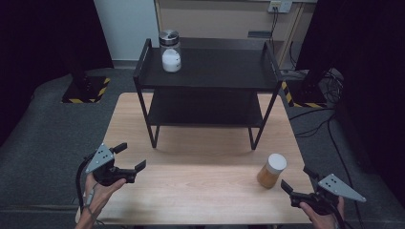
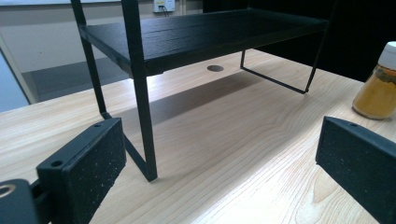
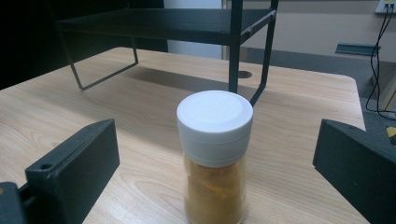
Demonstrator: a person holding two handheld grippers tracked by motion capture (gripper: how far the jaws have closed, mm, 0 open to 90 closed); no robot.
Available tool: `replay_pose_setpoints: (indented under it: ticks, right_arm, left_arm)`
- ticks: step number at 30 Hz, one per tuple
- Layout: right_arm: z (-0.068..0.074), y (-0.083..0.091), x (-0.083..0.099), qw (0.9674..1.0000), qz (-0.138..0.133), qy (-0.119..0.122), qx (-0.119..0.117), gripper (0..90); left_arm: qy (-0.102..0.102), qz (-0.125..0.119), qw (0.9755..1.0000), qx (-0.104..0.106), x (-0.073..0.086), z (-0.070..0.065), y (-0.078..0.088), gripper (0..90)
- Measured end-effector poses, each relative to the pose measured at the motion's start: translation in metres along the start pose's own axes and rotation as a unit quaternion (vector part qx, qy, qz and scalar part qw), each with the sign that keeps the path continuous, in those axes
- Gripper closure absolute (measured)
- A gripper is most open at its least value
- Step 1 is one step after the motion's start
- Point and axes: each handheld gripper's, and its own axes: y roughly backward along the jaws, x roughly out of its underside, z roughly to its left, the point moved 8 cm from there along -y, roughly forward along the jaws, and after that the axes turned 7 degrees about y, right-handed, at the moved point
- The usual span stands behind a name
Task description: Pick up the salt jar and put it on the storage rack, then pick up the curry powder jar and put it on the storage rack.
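Note:
A spice jar [image 1: 272,171] with a white lid and orange powder stands upright on the wooden table [image 1: 200,191] near its right front. My right gripper [image 1: 297,178] is open just right of and behind the jar; in the right gripper view the jar [image 3: 215,158] stands between the wide-apart jaws, touching neither. My left gripper [image 1: 131,156] is open at the table's left front and holds nothing. Its own view looks past the jaws at the black two-tier rack [image 2: 196,37], with the jar [image 2: 379,88] far right. A glass jar [image 1: 170,51] with a silver lid and white contents stands on the rack's top shelf [image 1: 215,69].
The rack's lower shelf [image 1: 205,112] is bare, and its legs [image 1: 154,138] stand on the table's far half. Grey mats [image 1: 47,129] flank the table. Cables [image 1: 325,124] lie on the floor at right, and a black-and-yellow striped base [image 1: 86,90] sits at back left.

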Motion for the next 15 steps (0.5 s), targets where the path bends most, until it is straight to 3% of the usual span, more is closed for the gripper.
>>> replay_pose_setpoints:
  ticks: [15]
  right_arm:
    - [-0.0020,-0.0008,-0.0017,1.0000,-0.005,0.000,-0.005,0.9]
  left_arm:
    - [0.000,-0.003,1.0000,0.002,0.0015,-0.0009,0.0020,0.3]
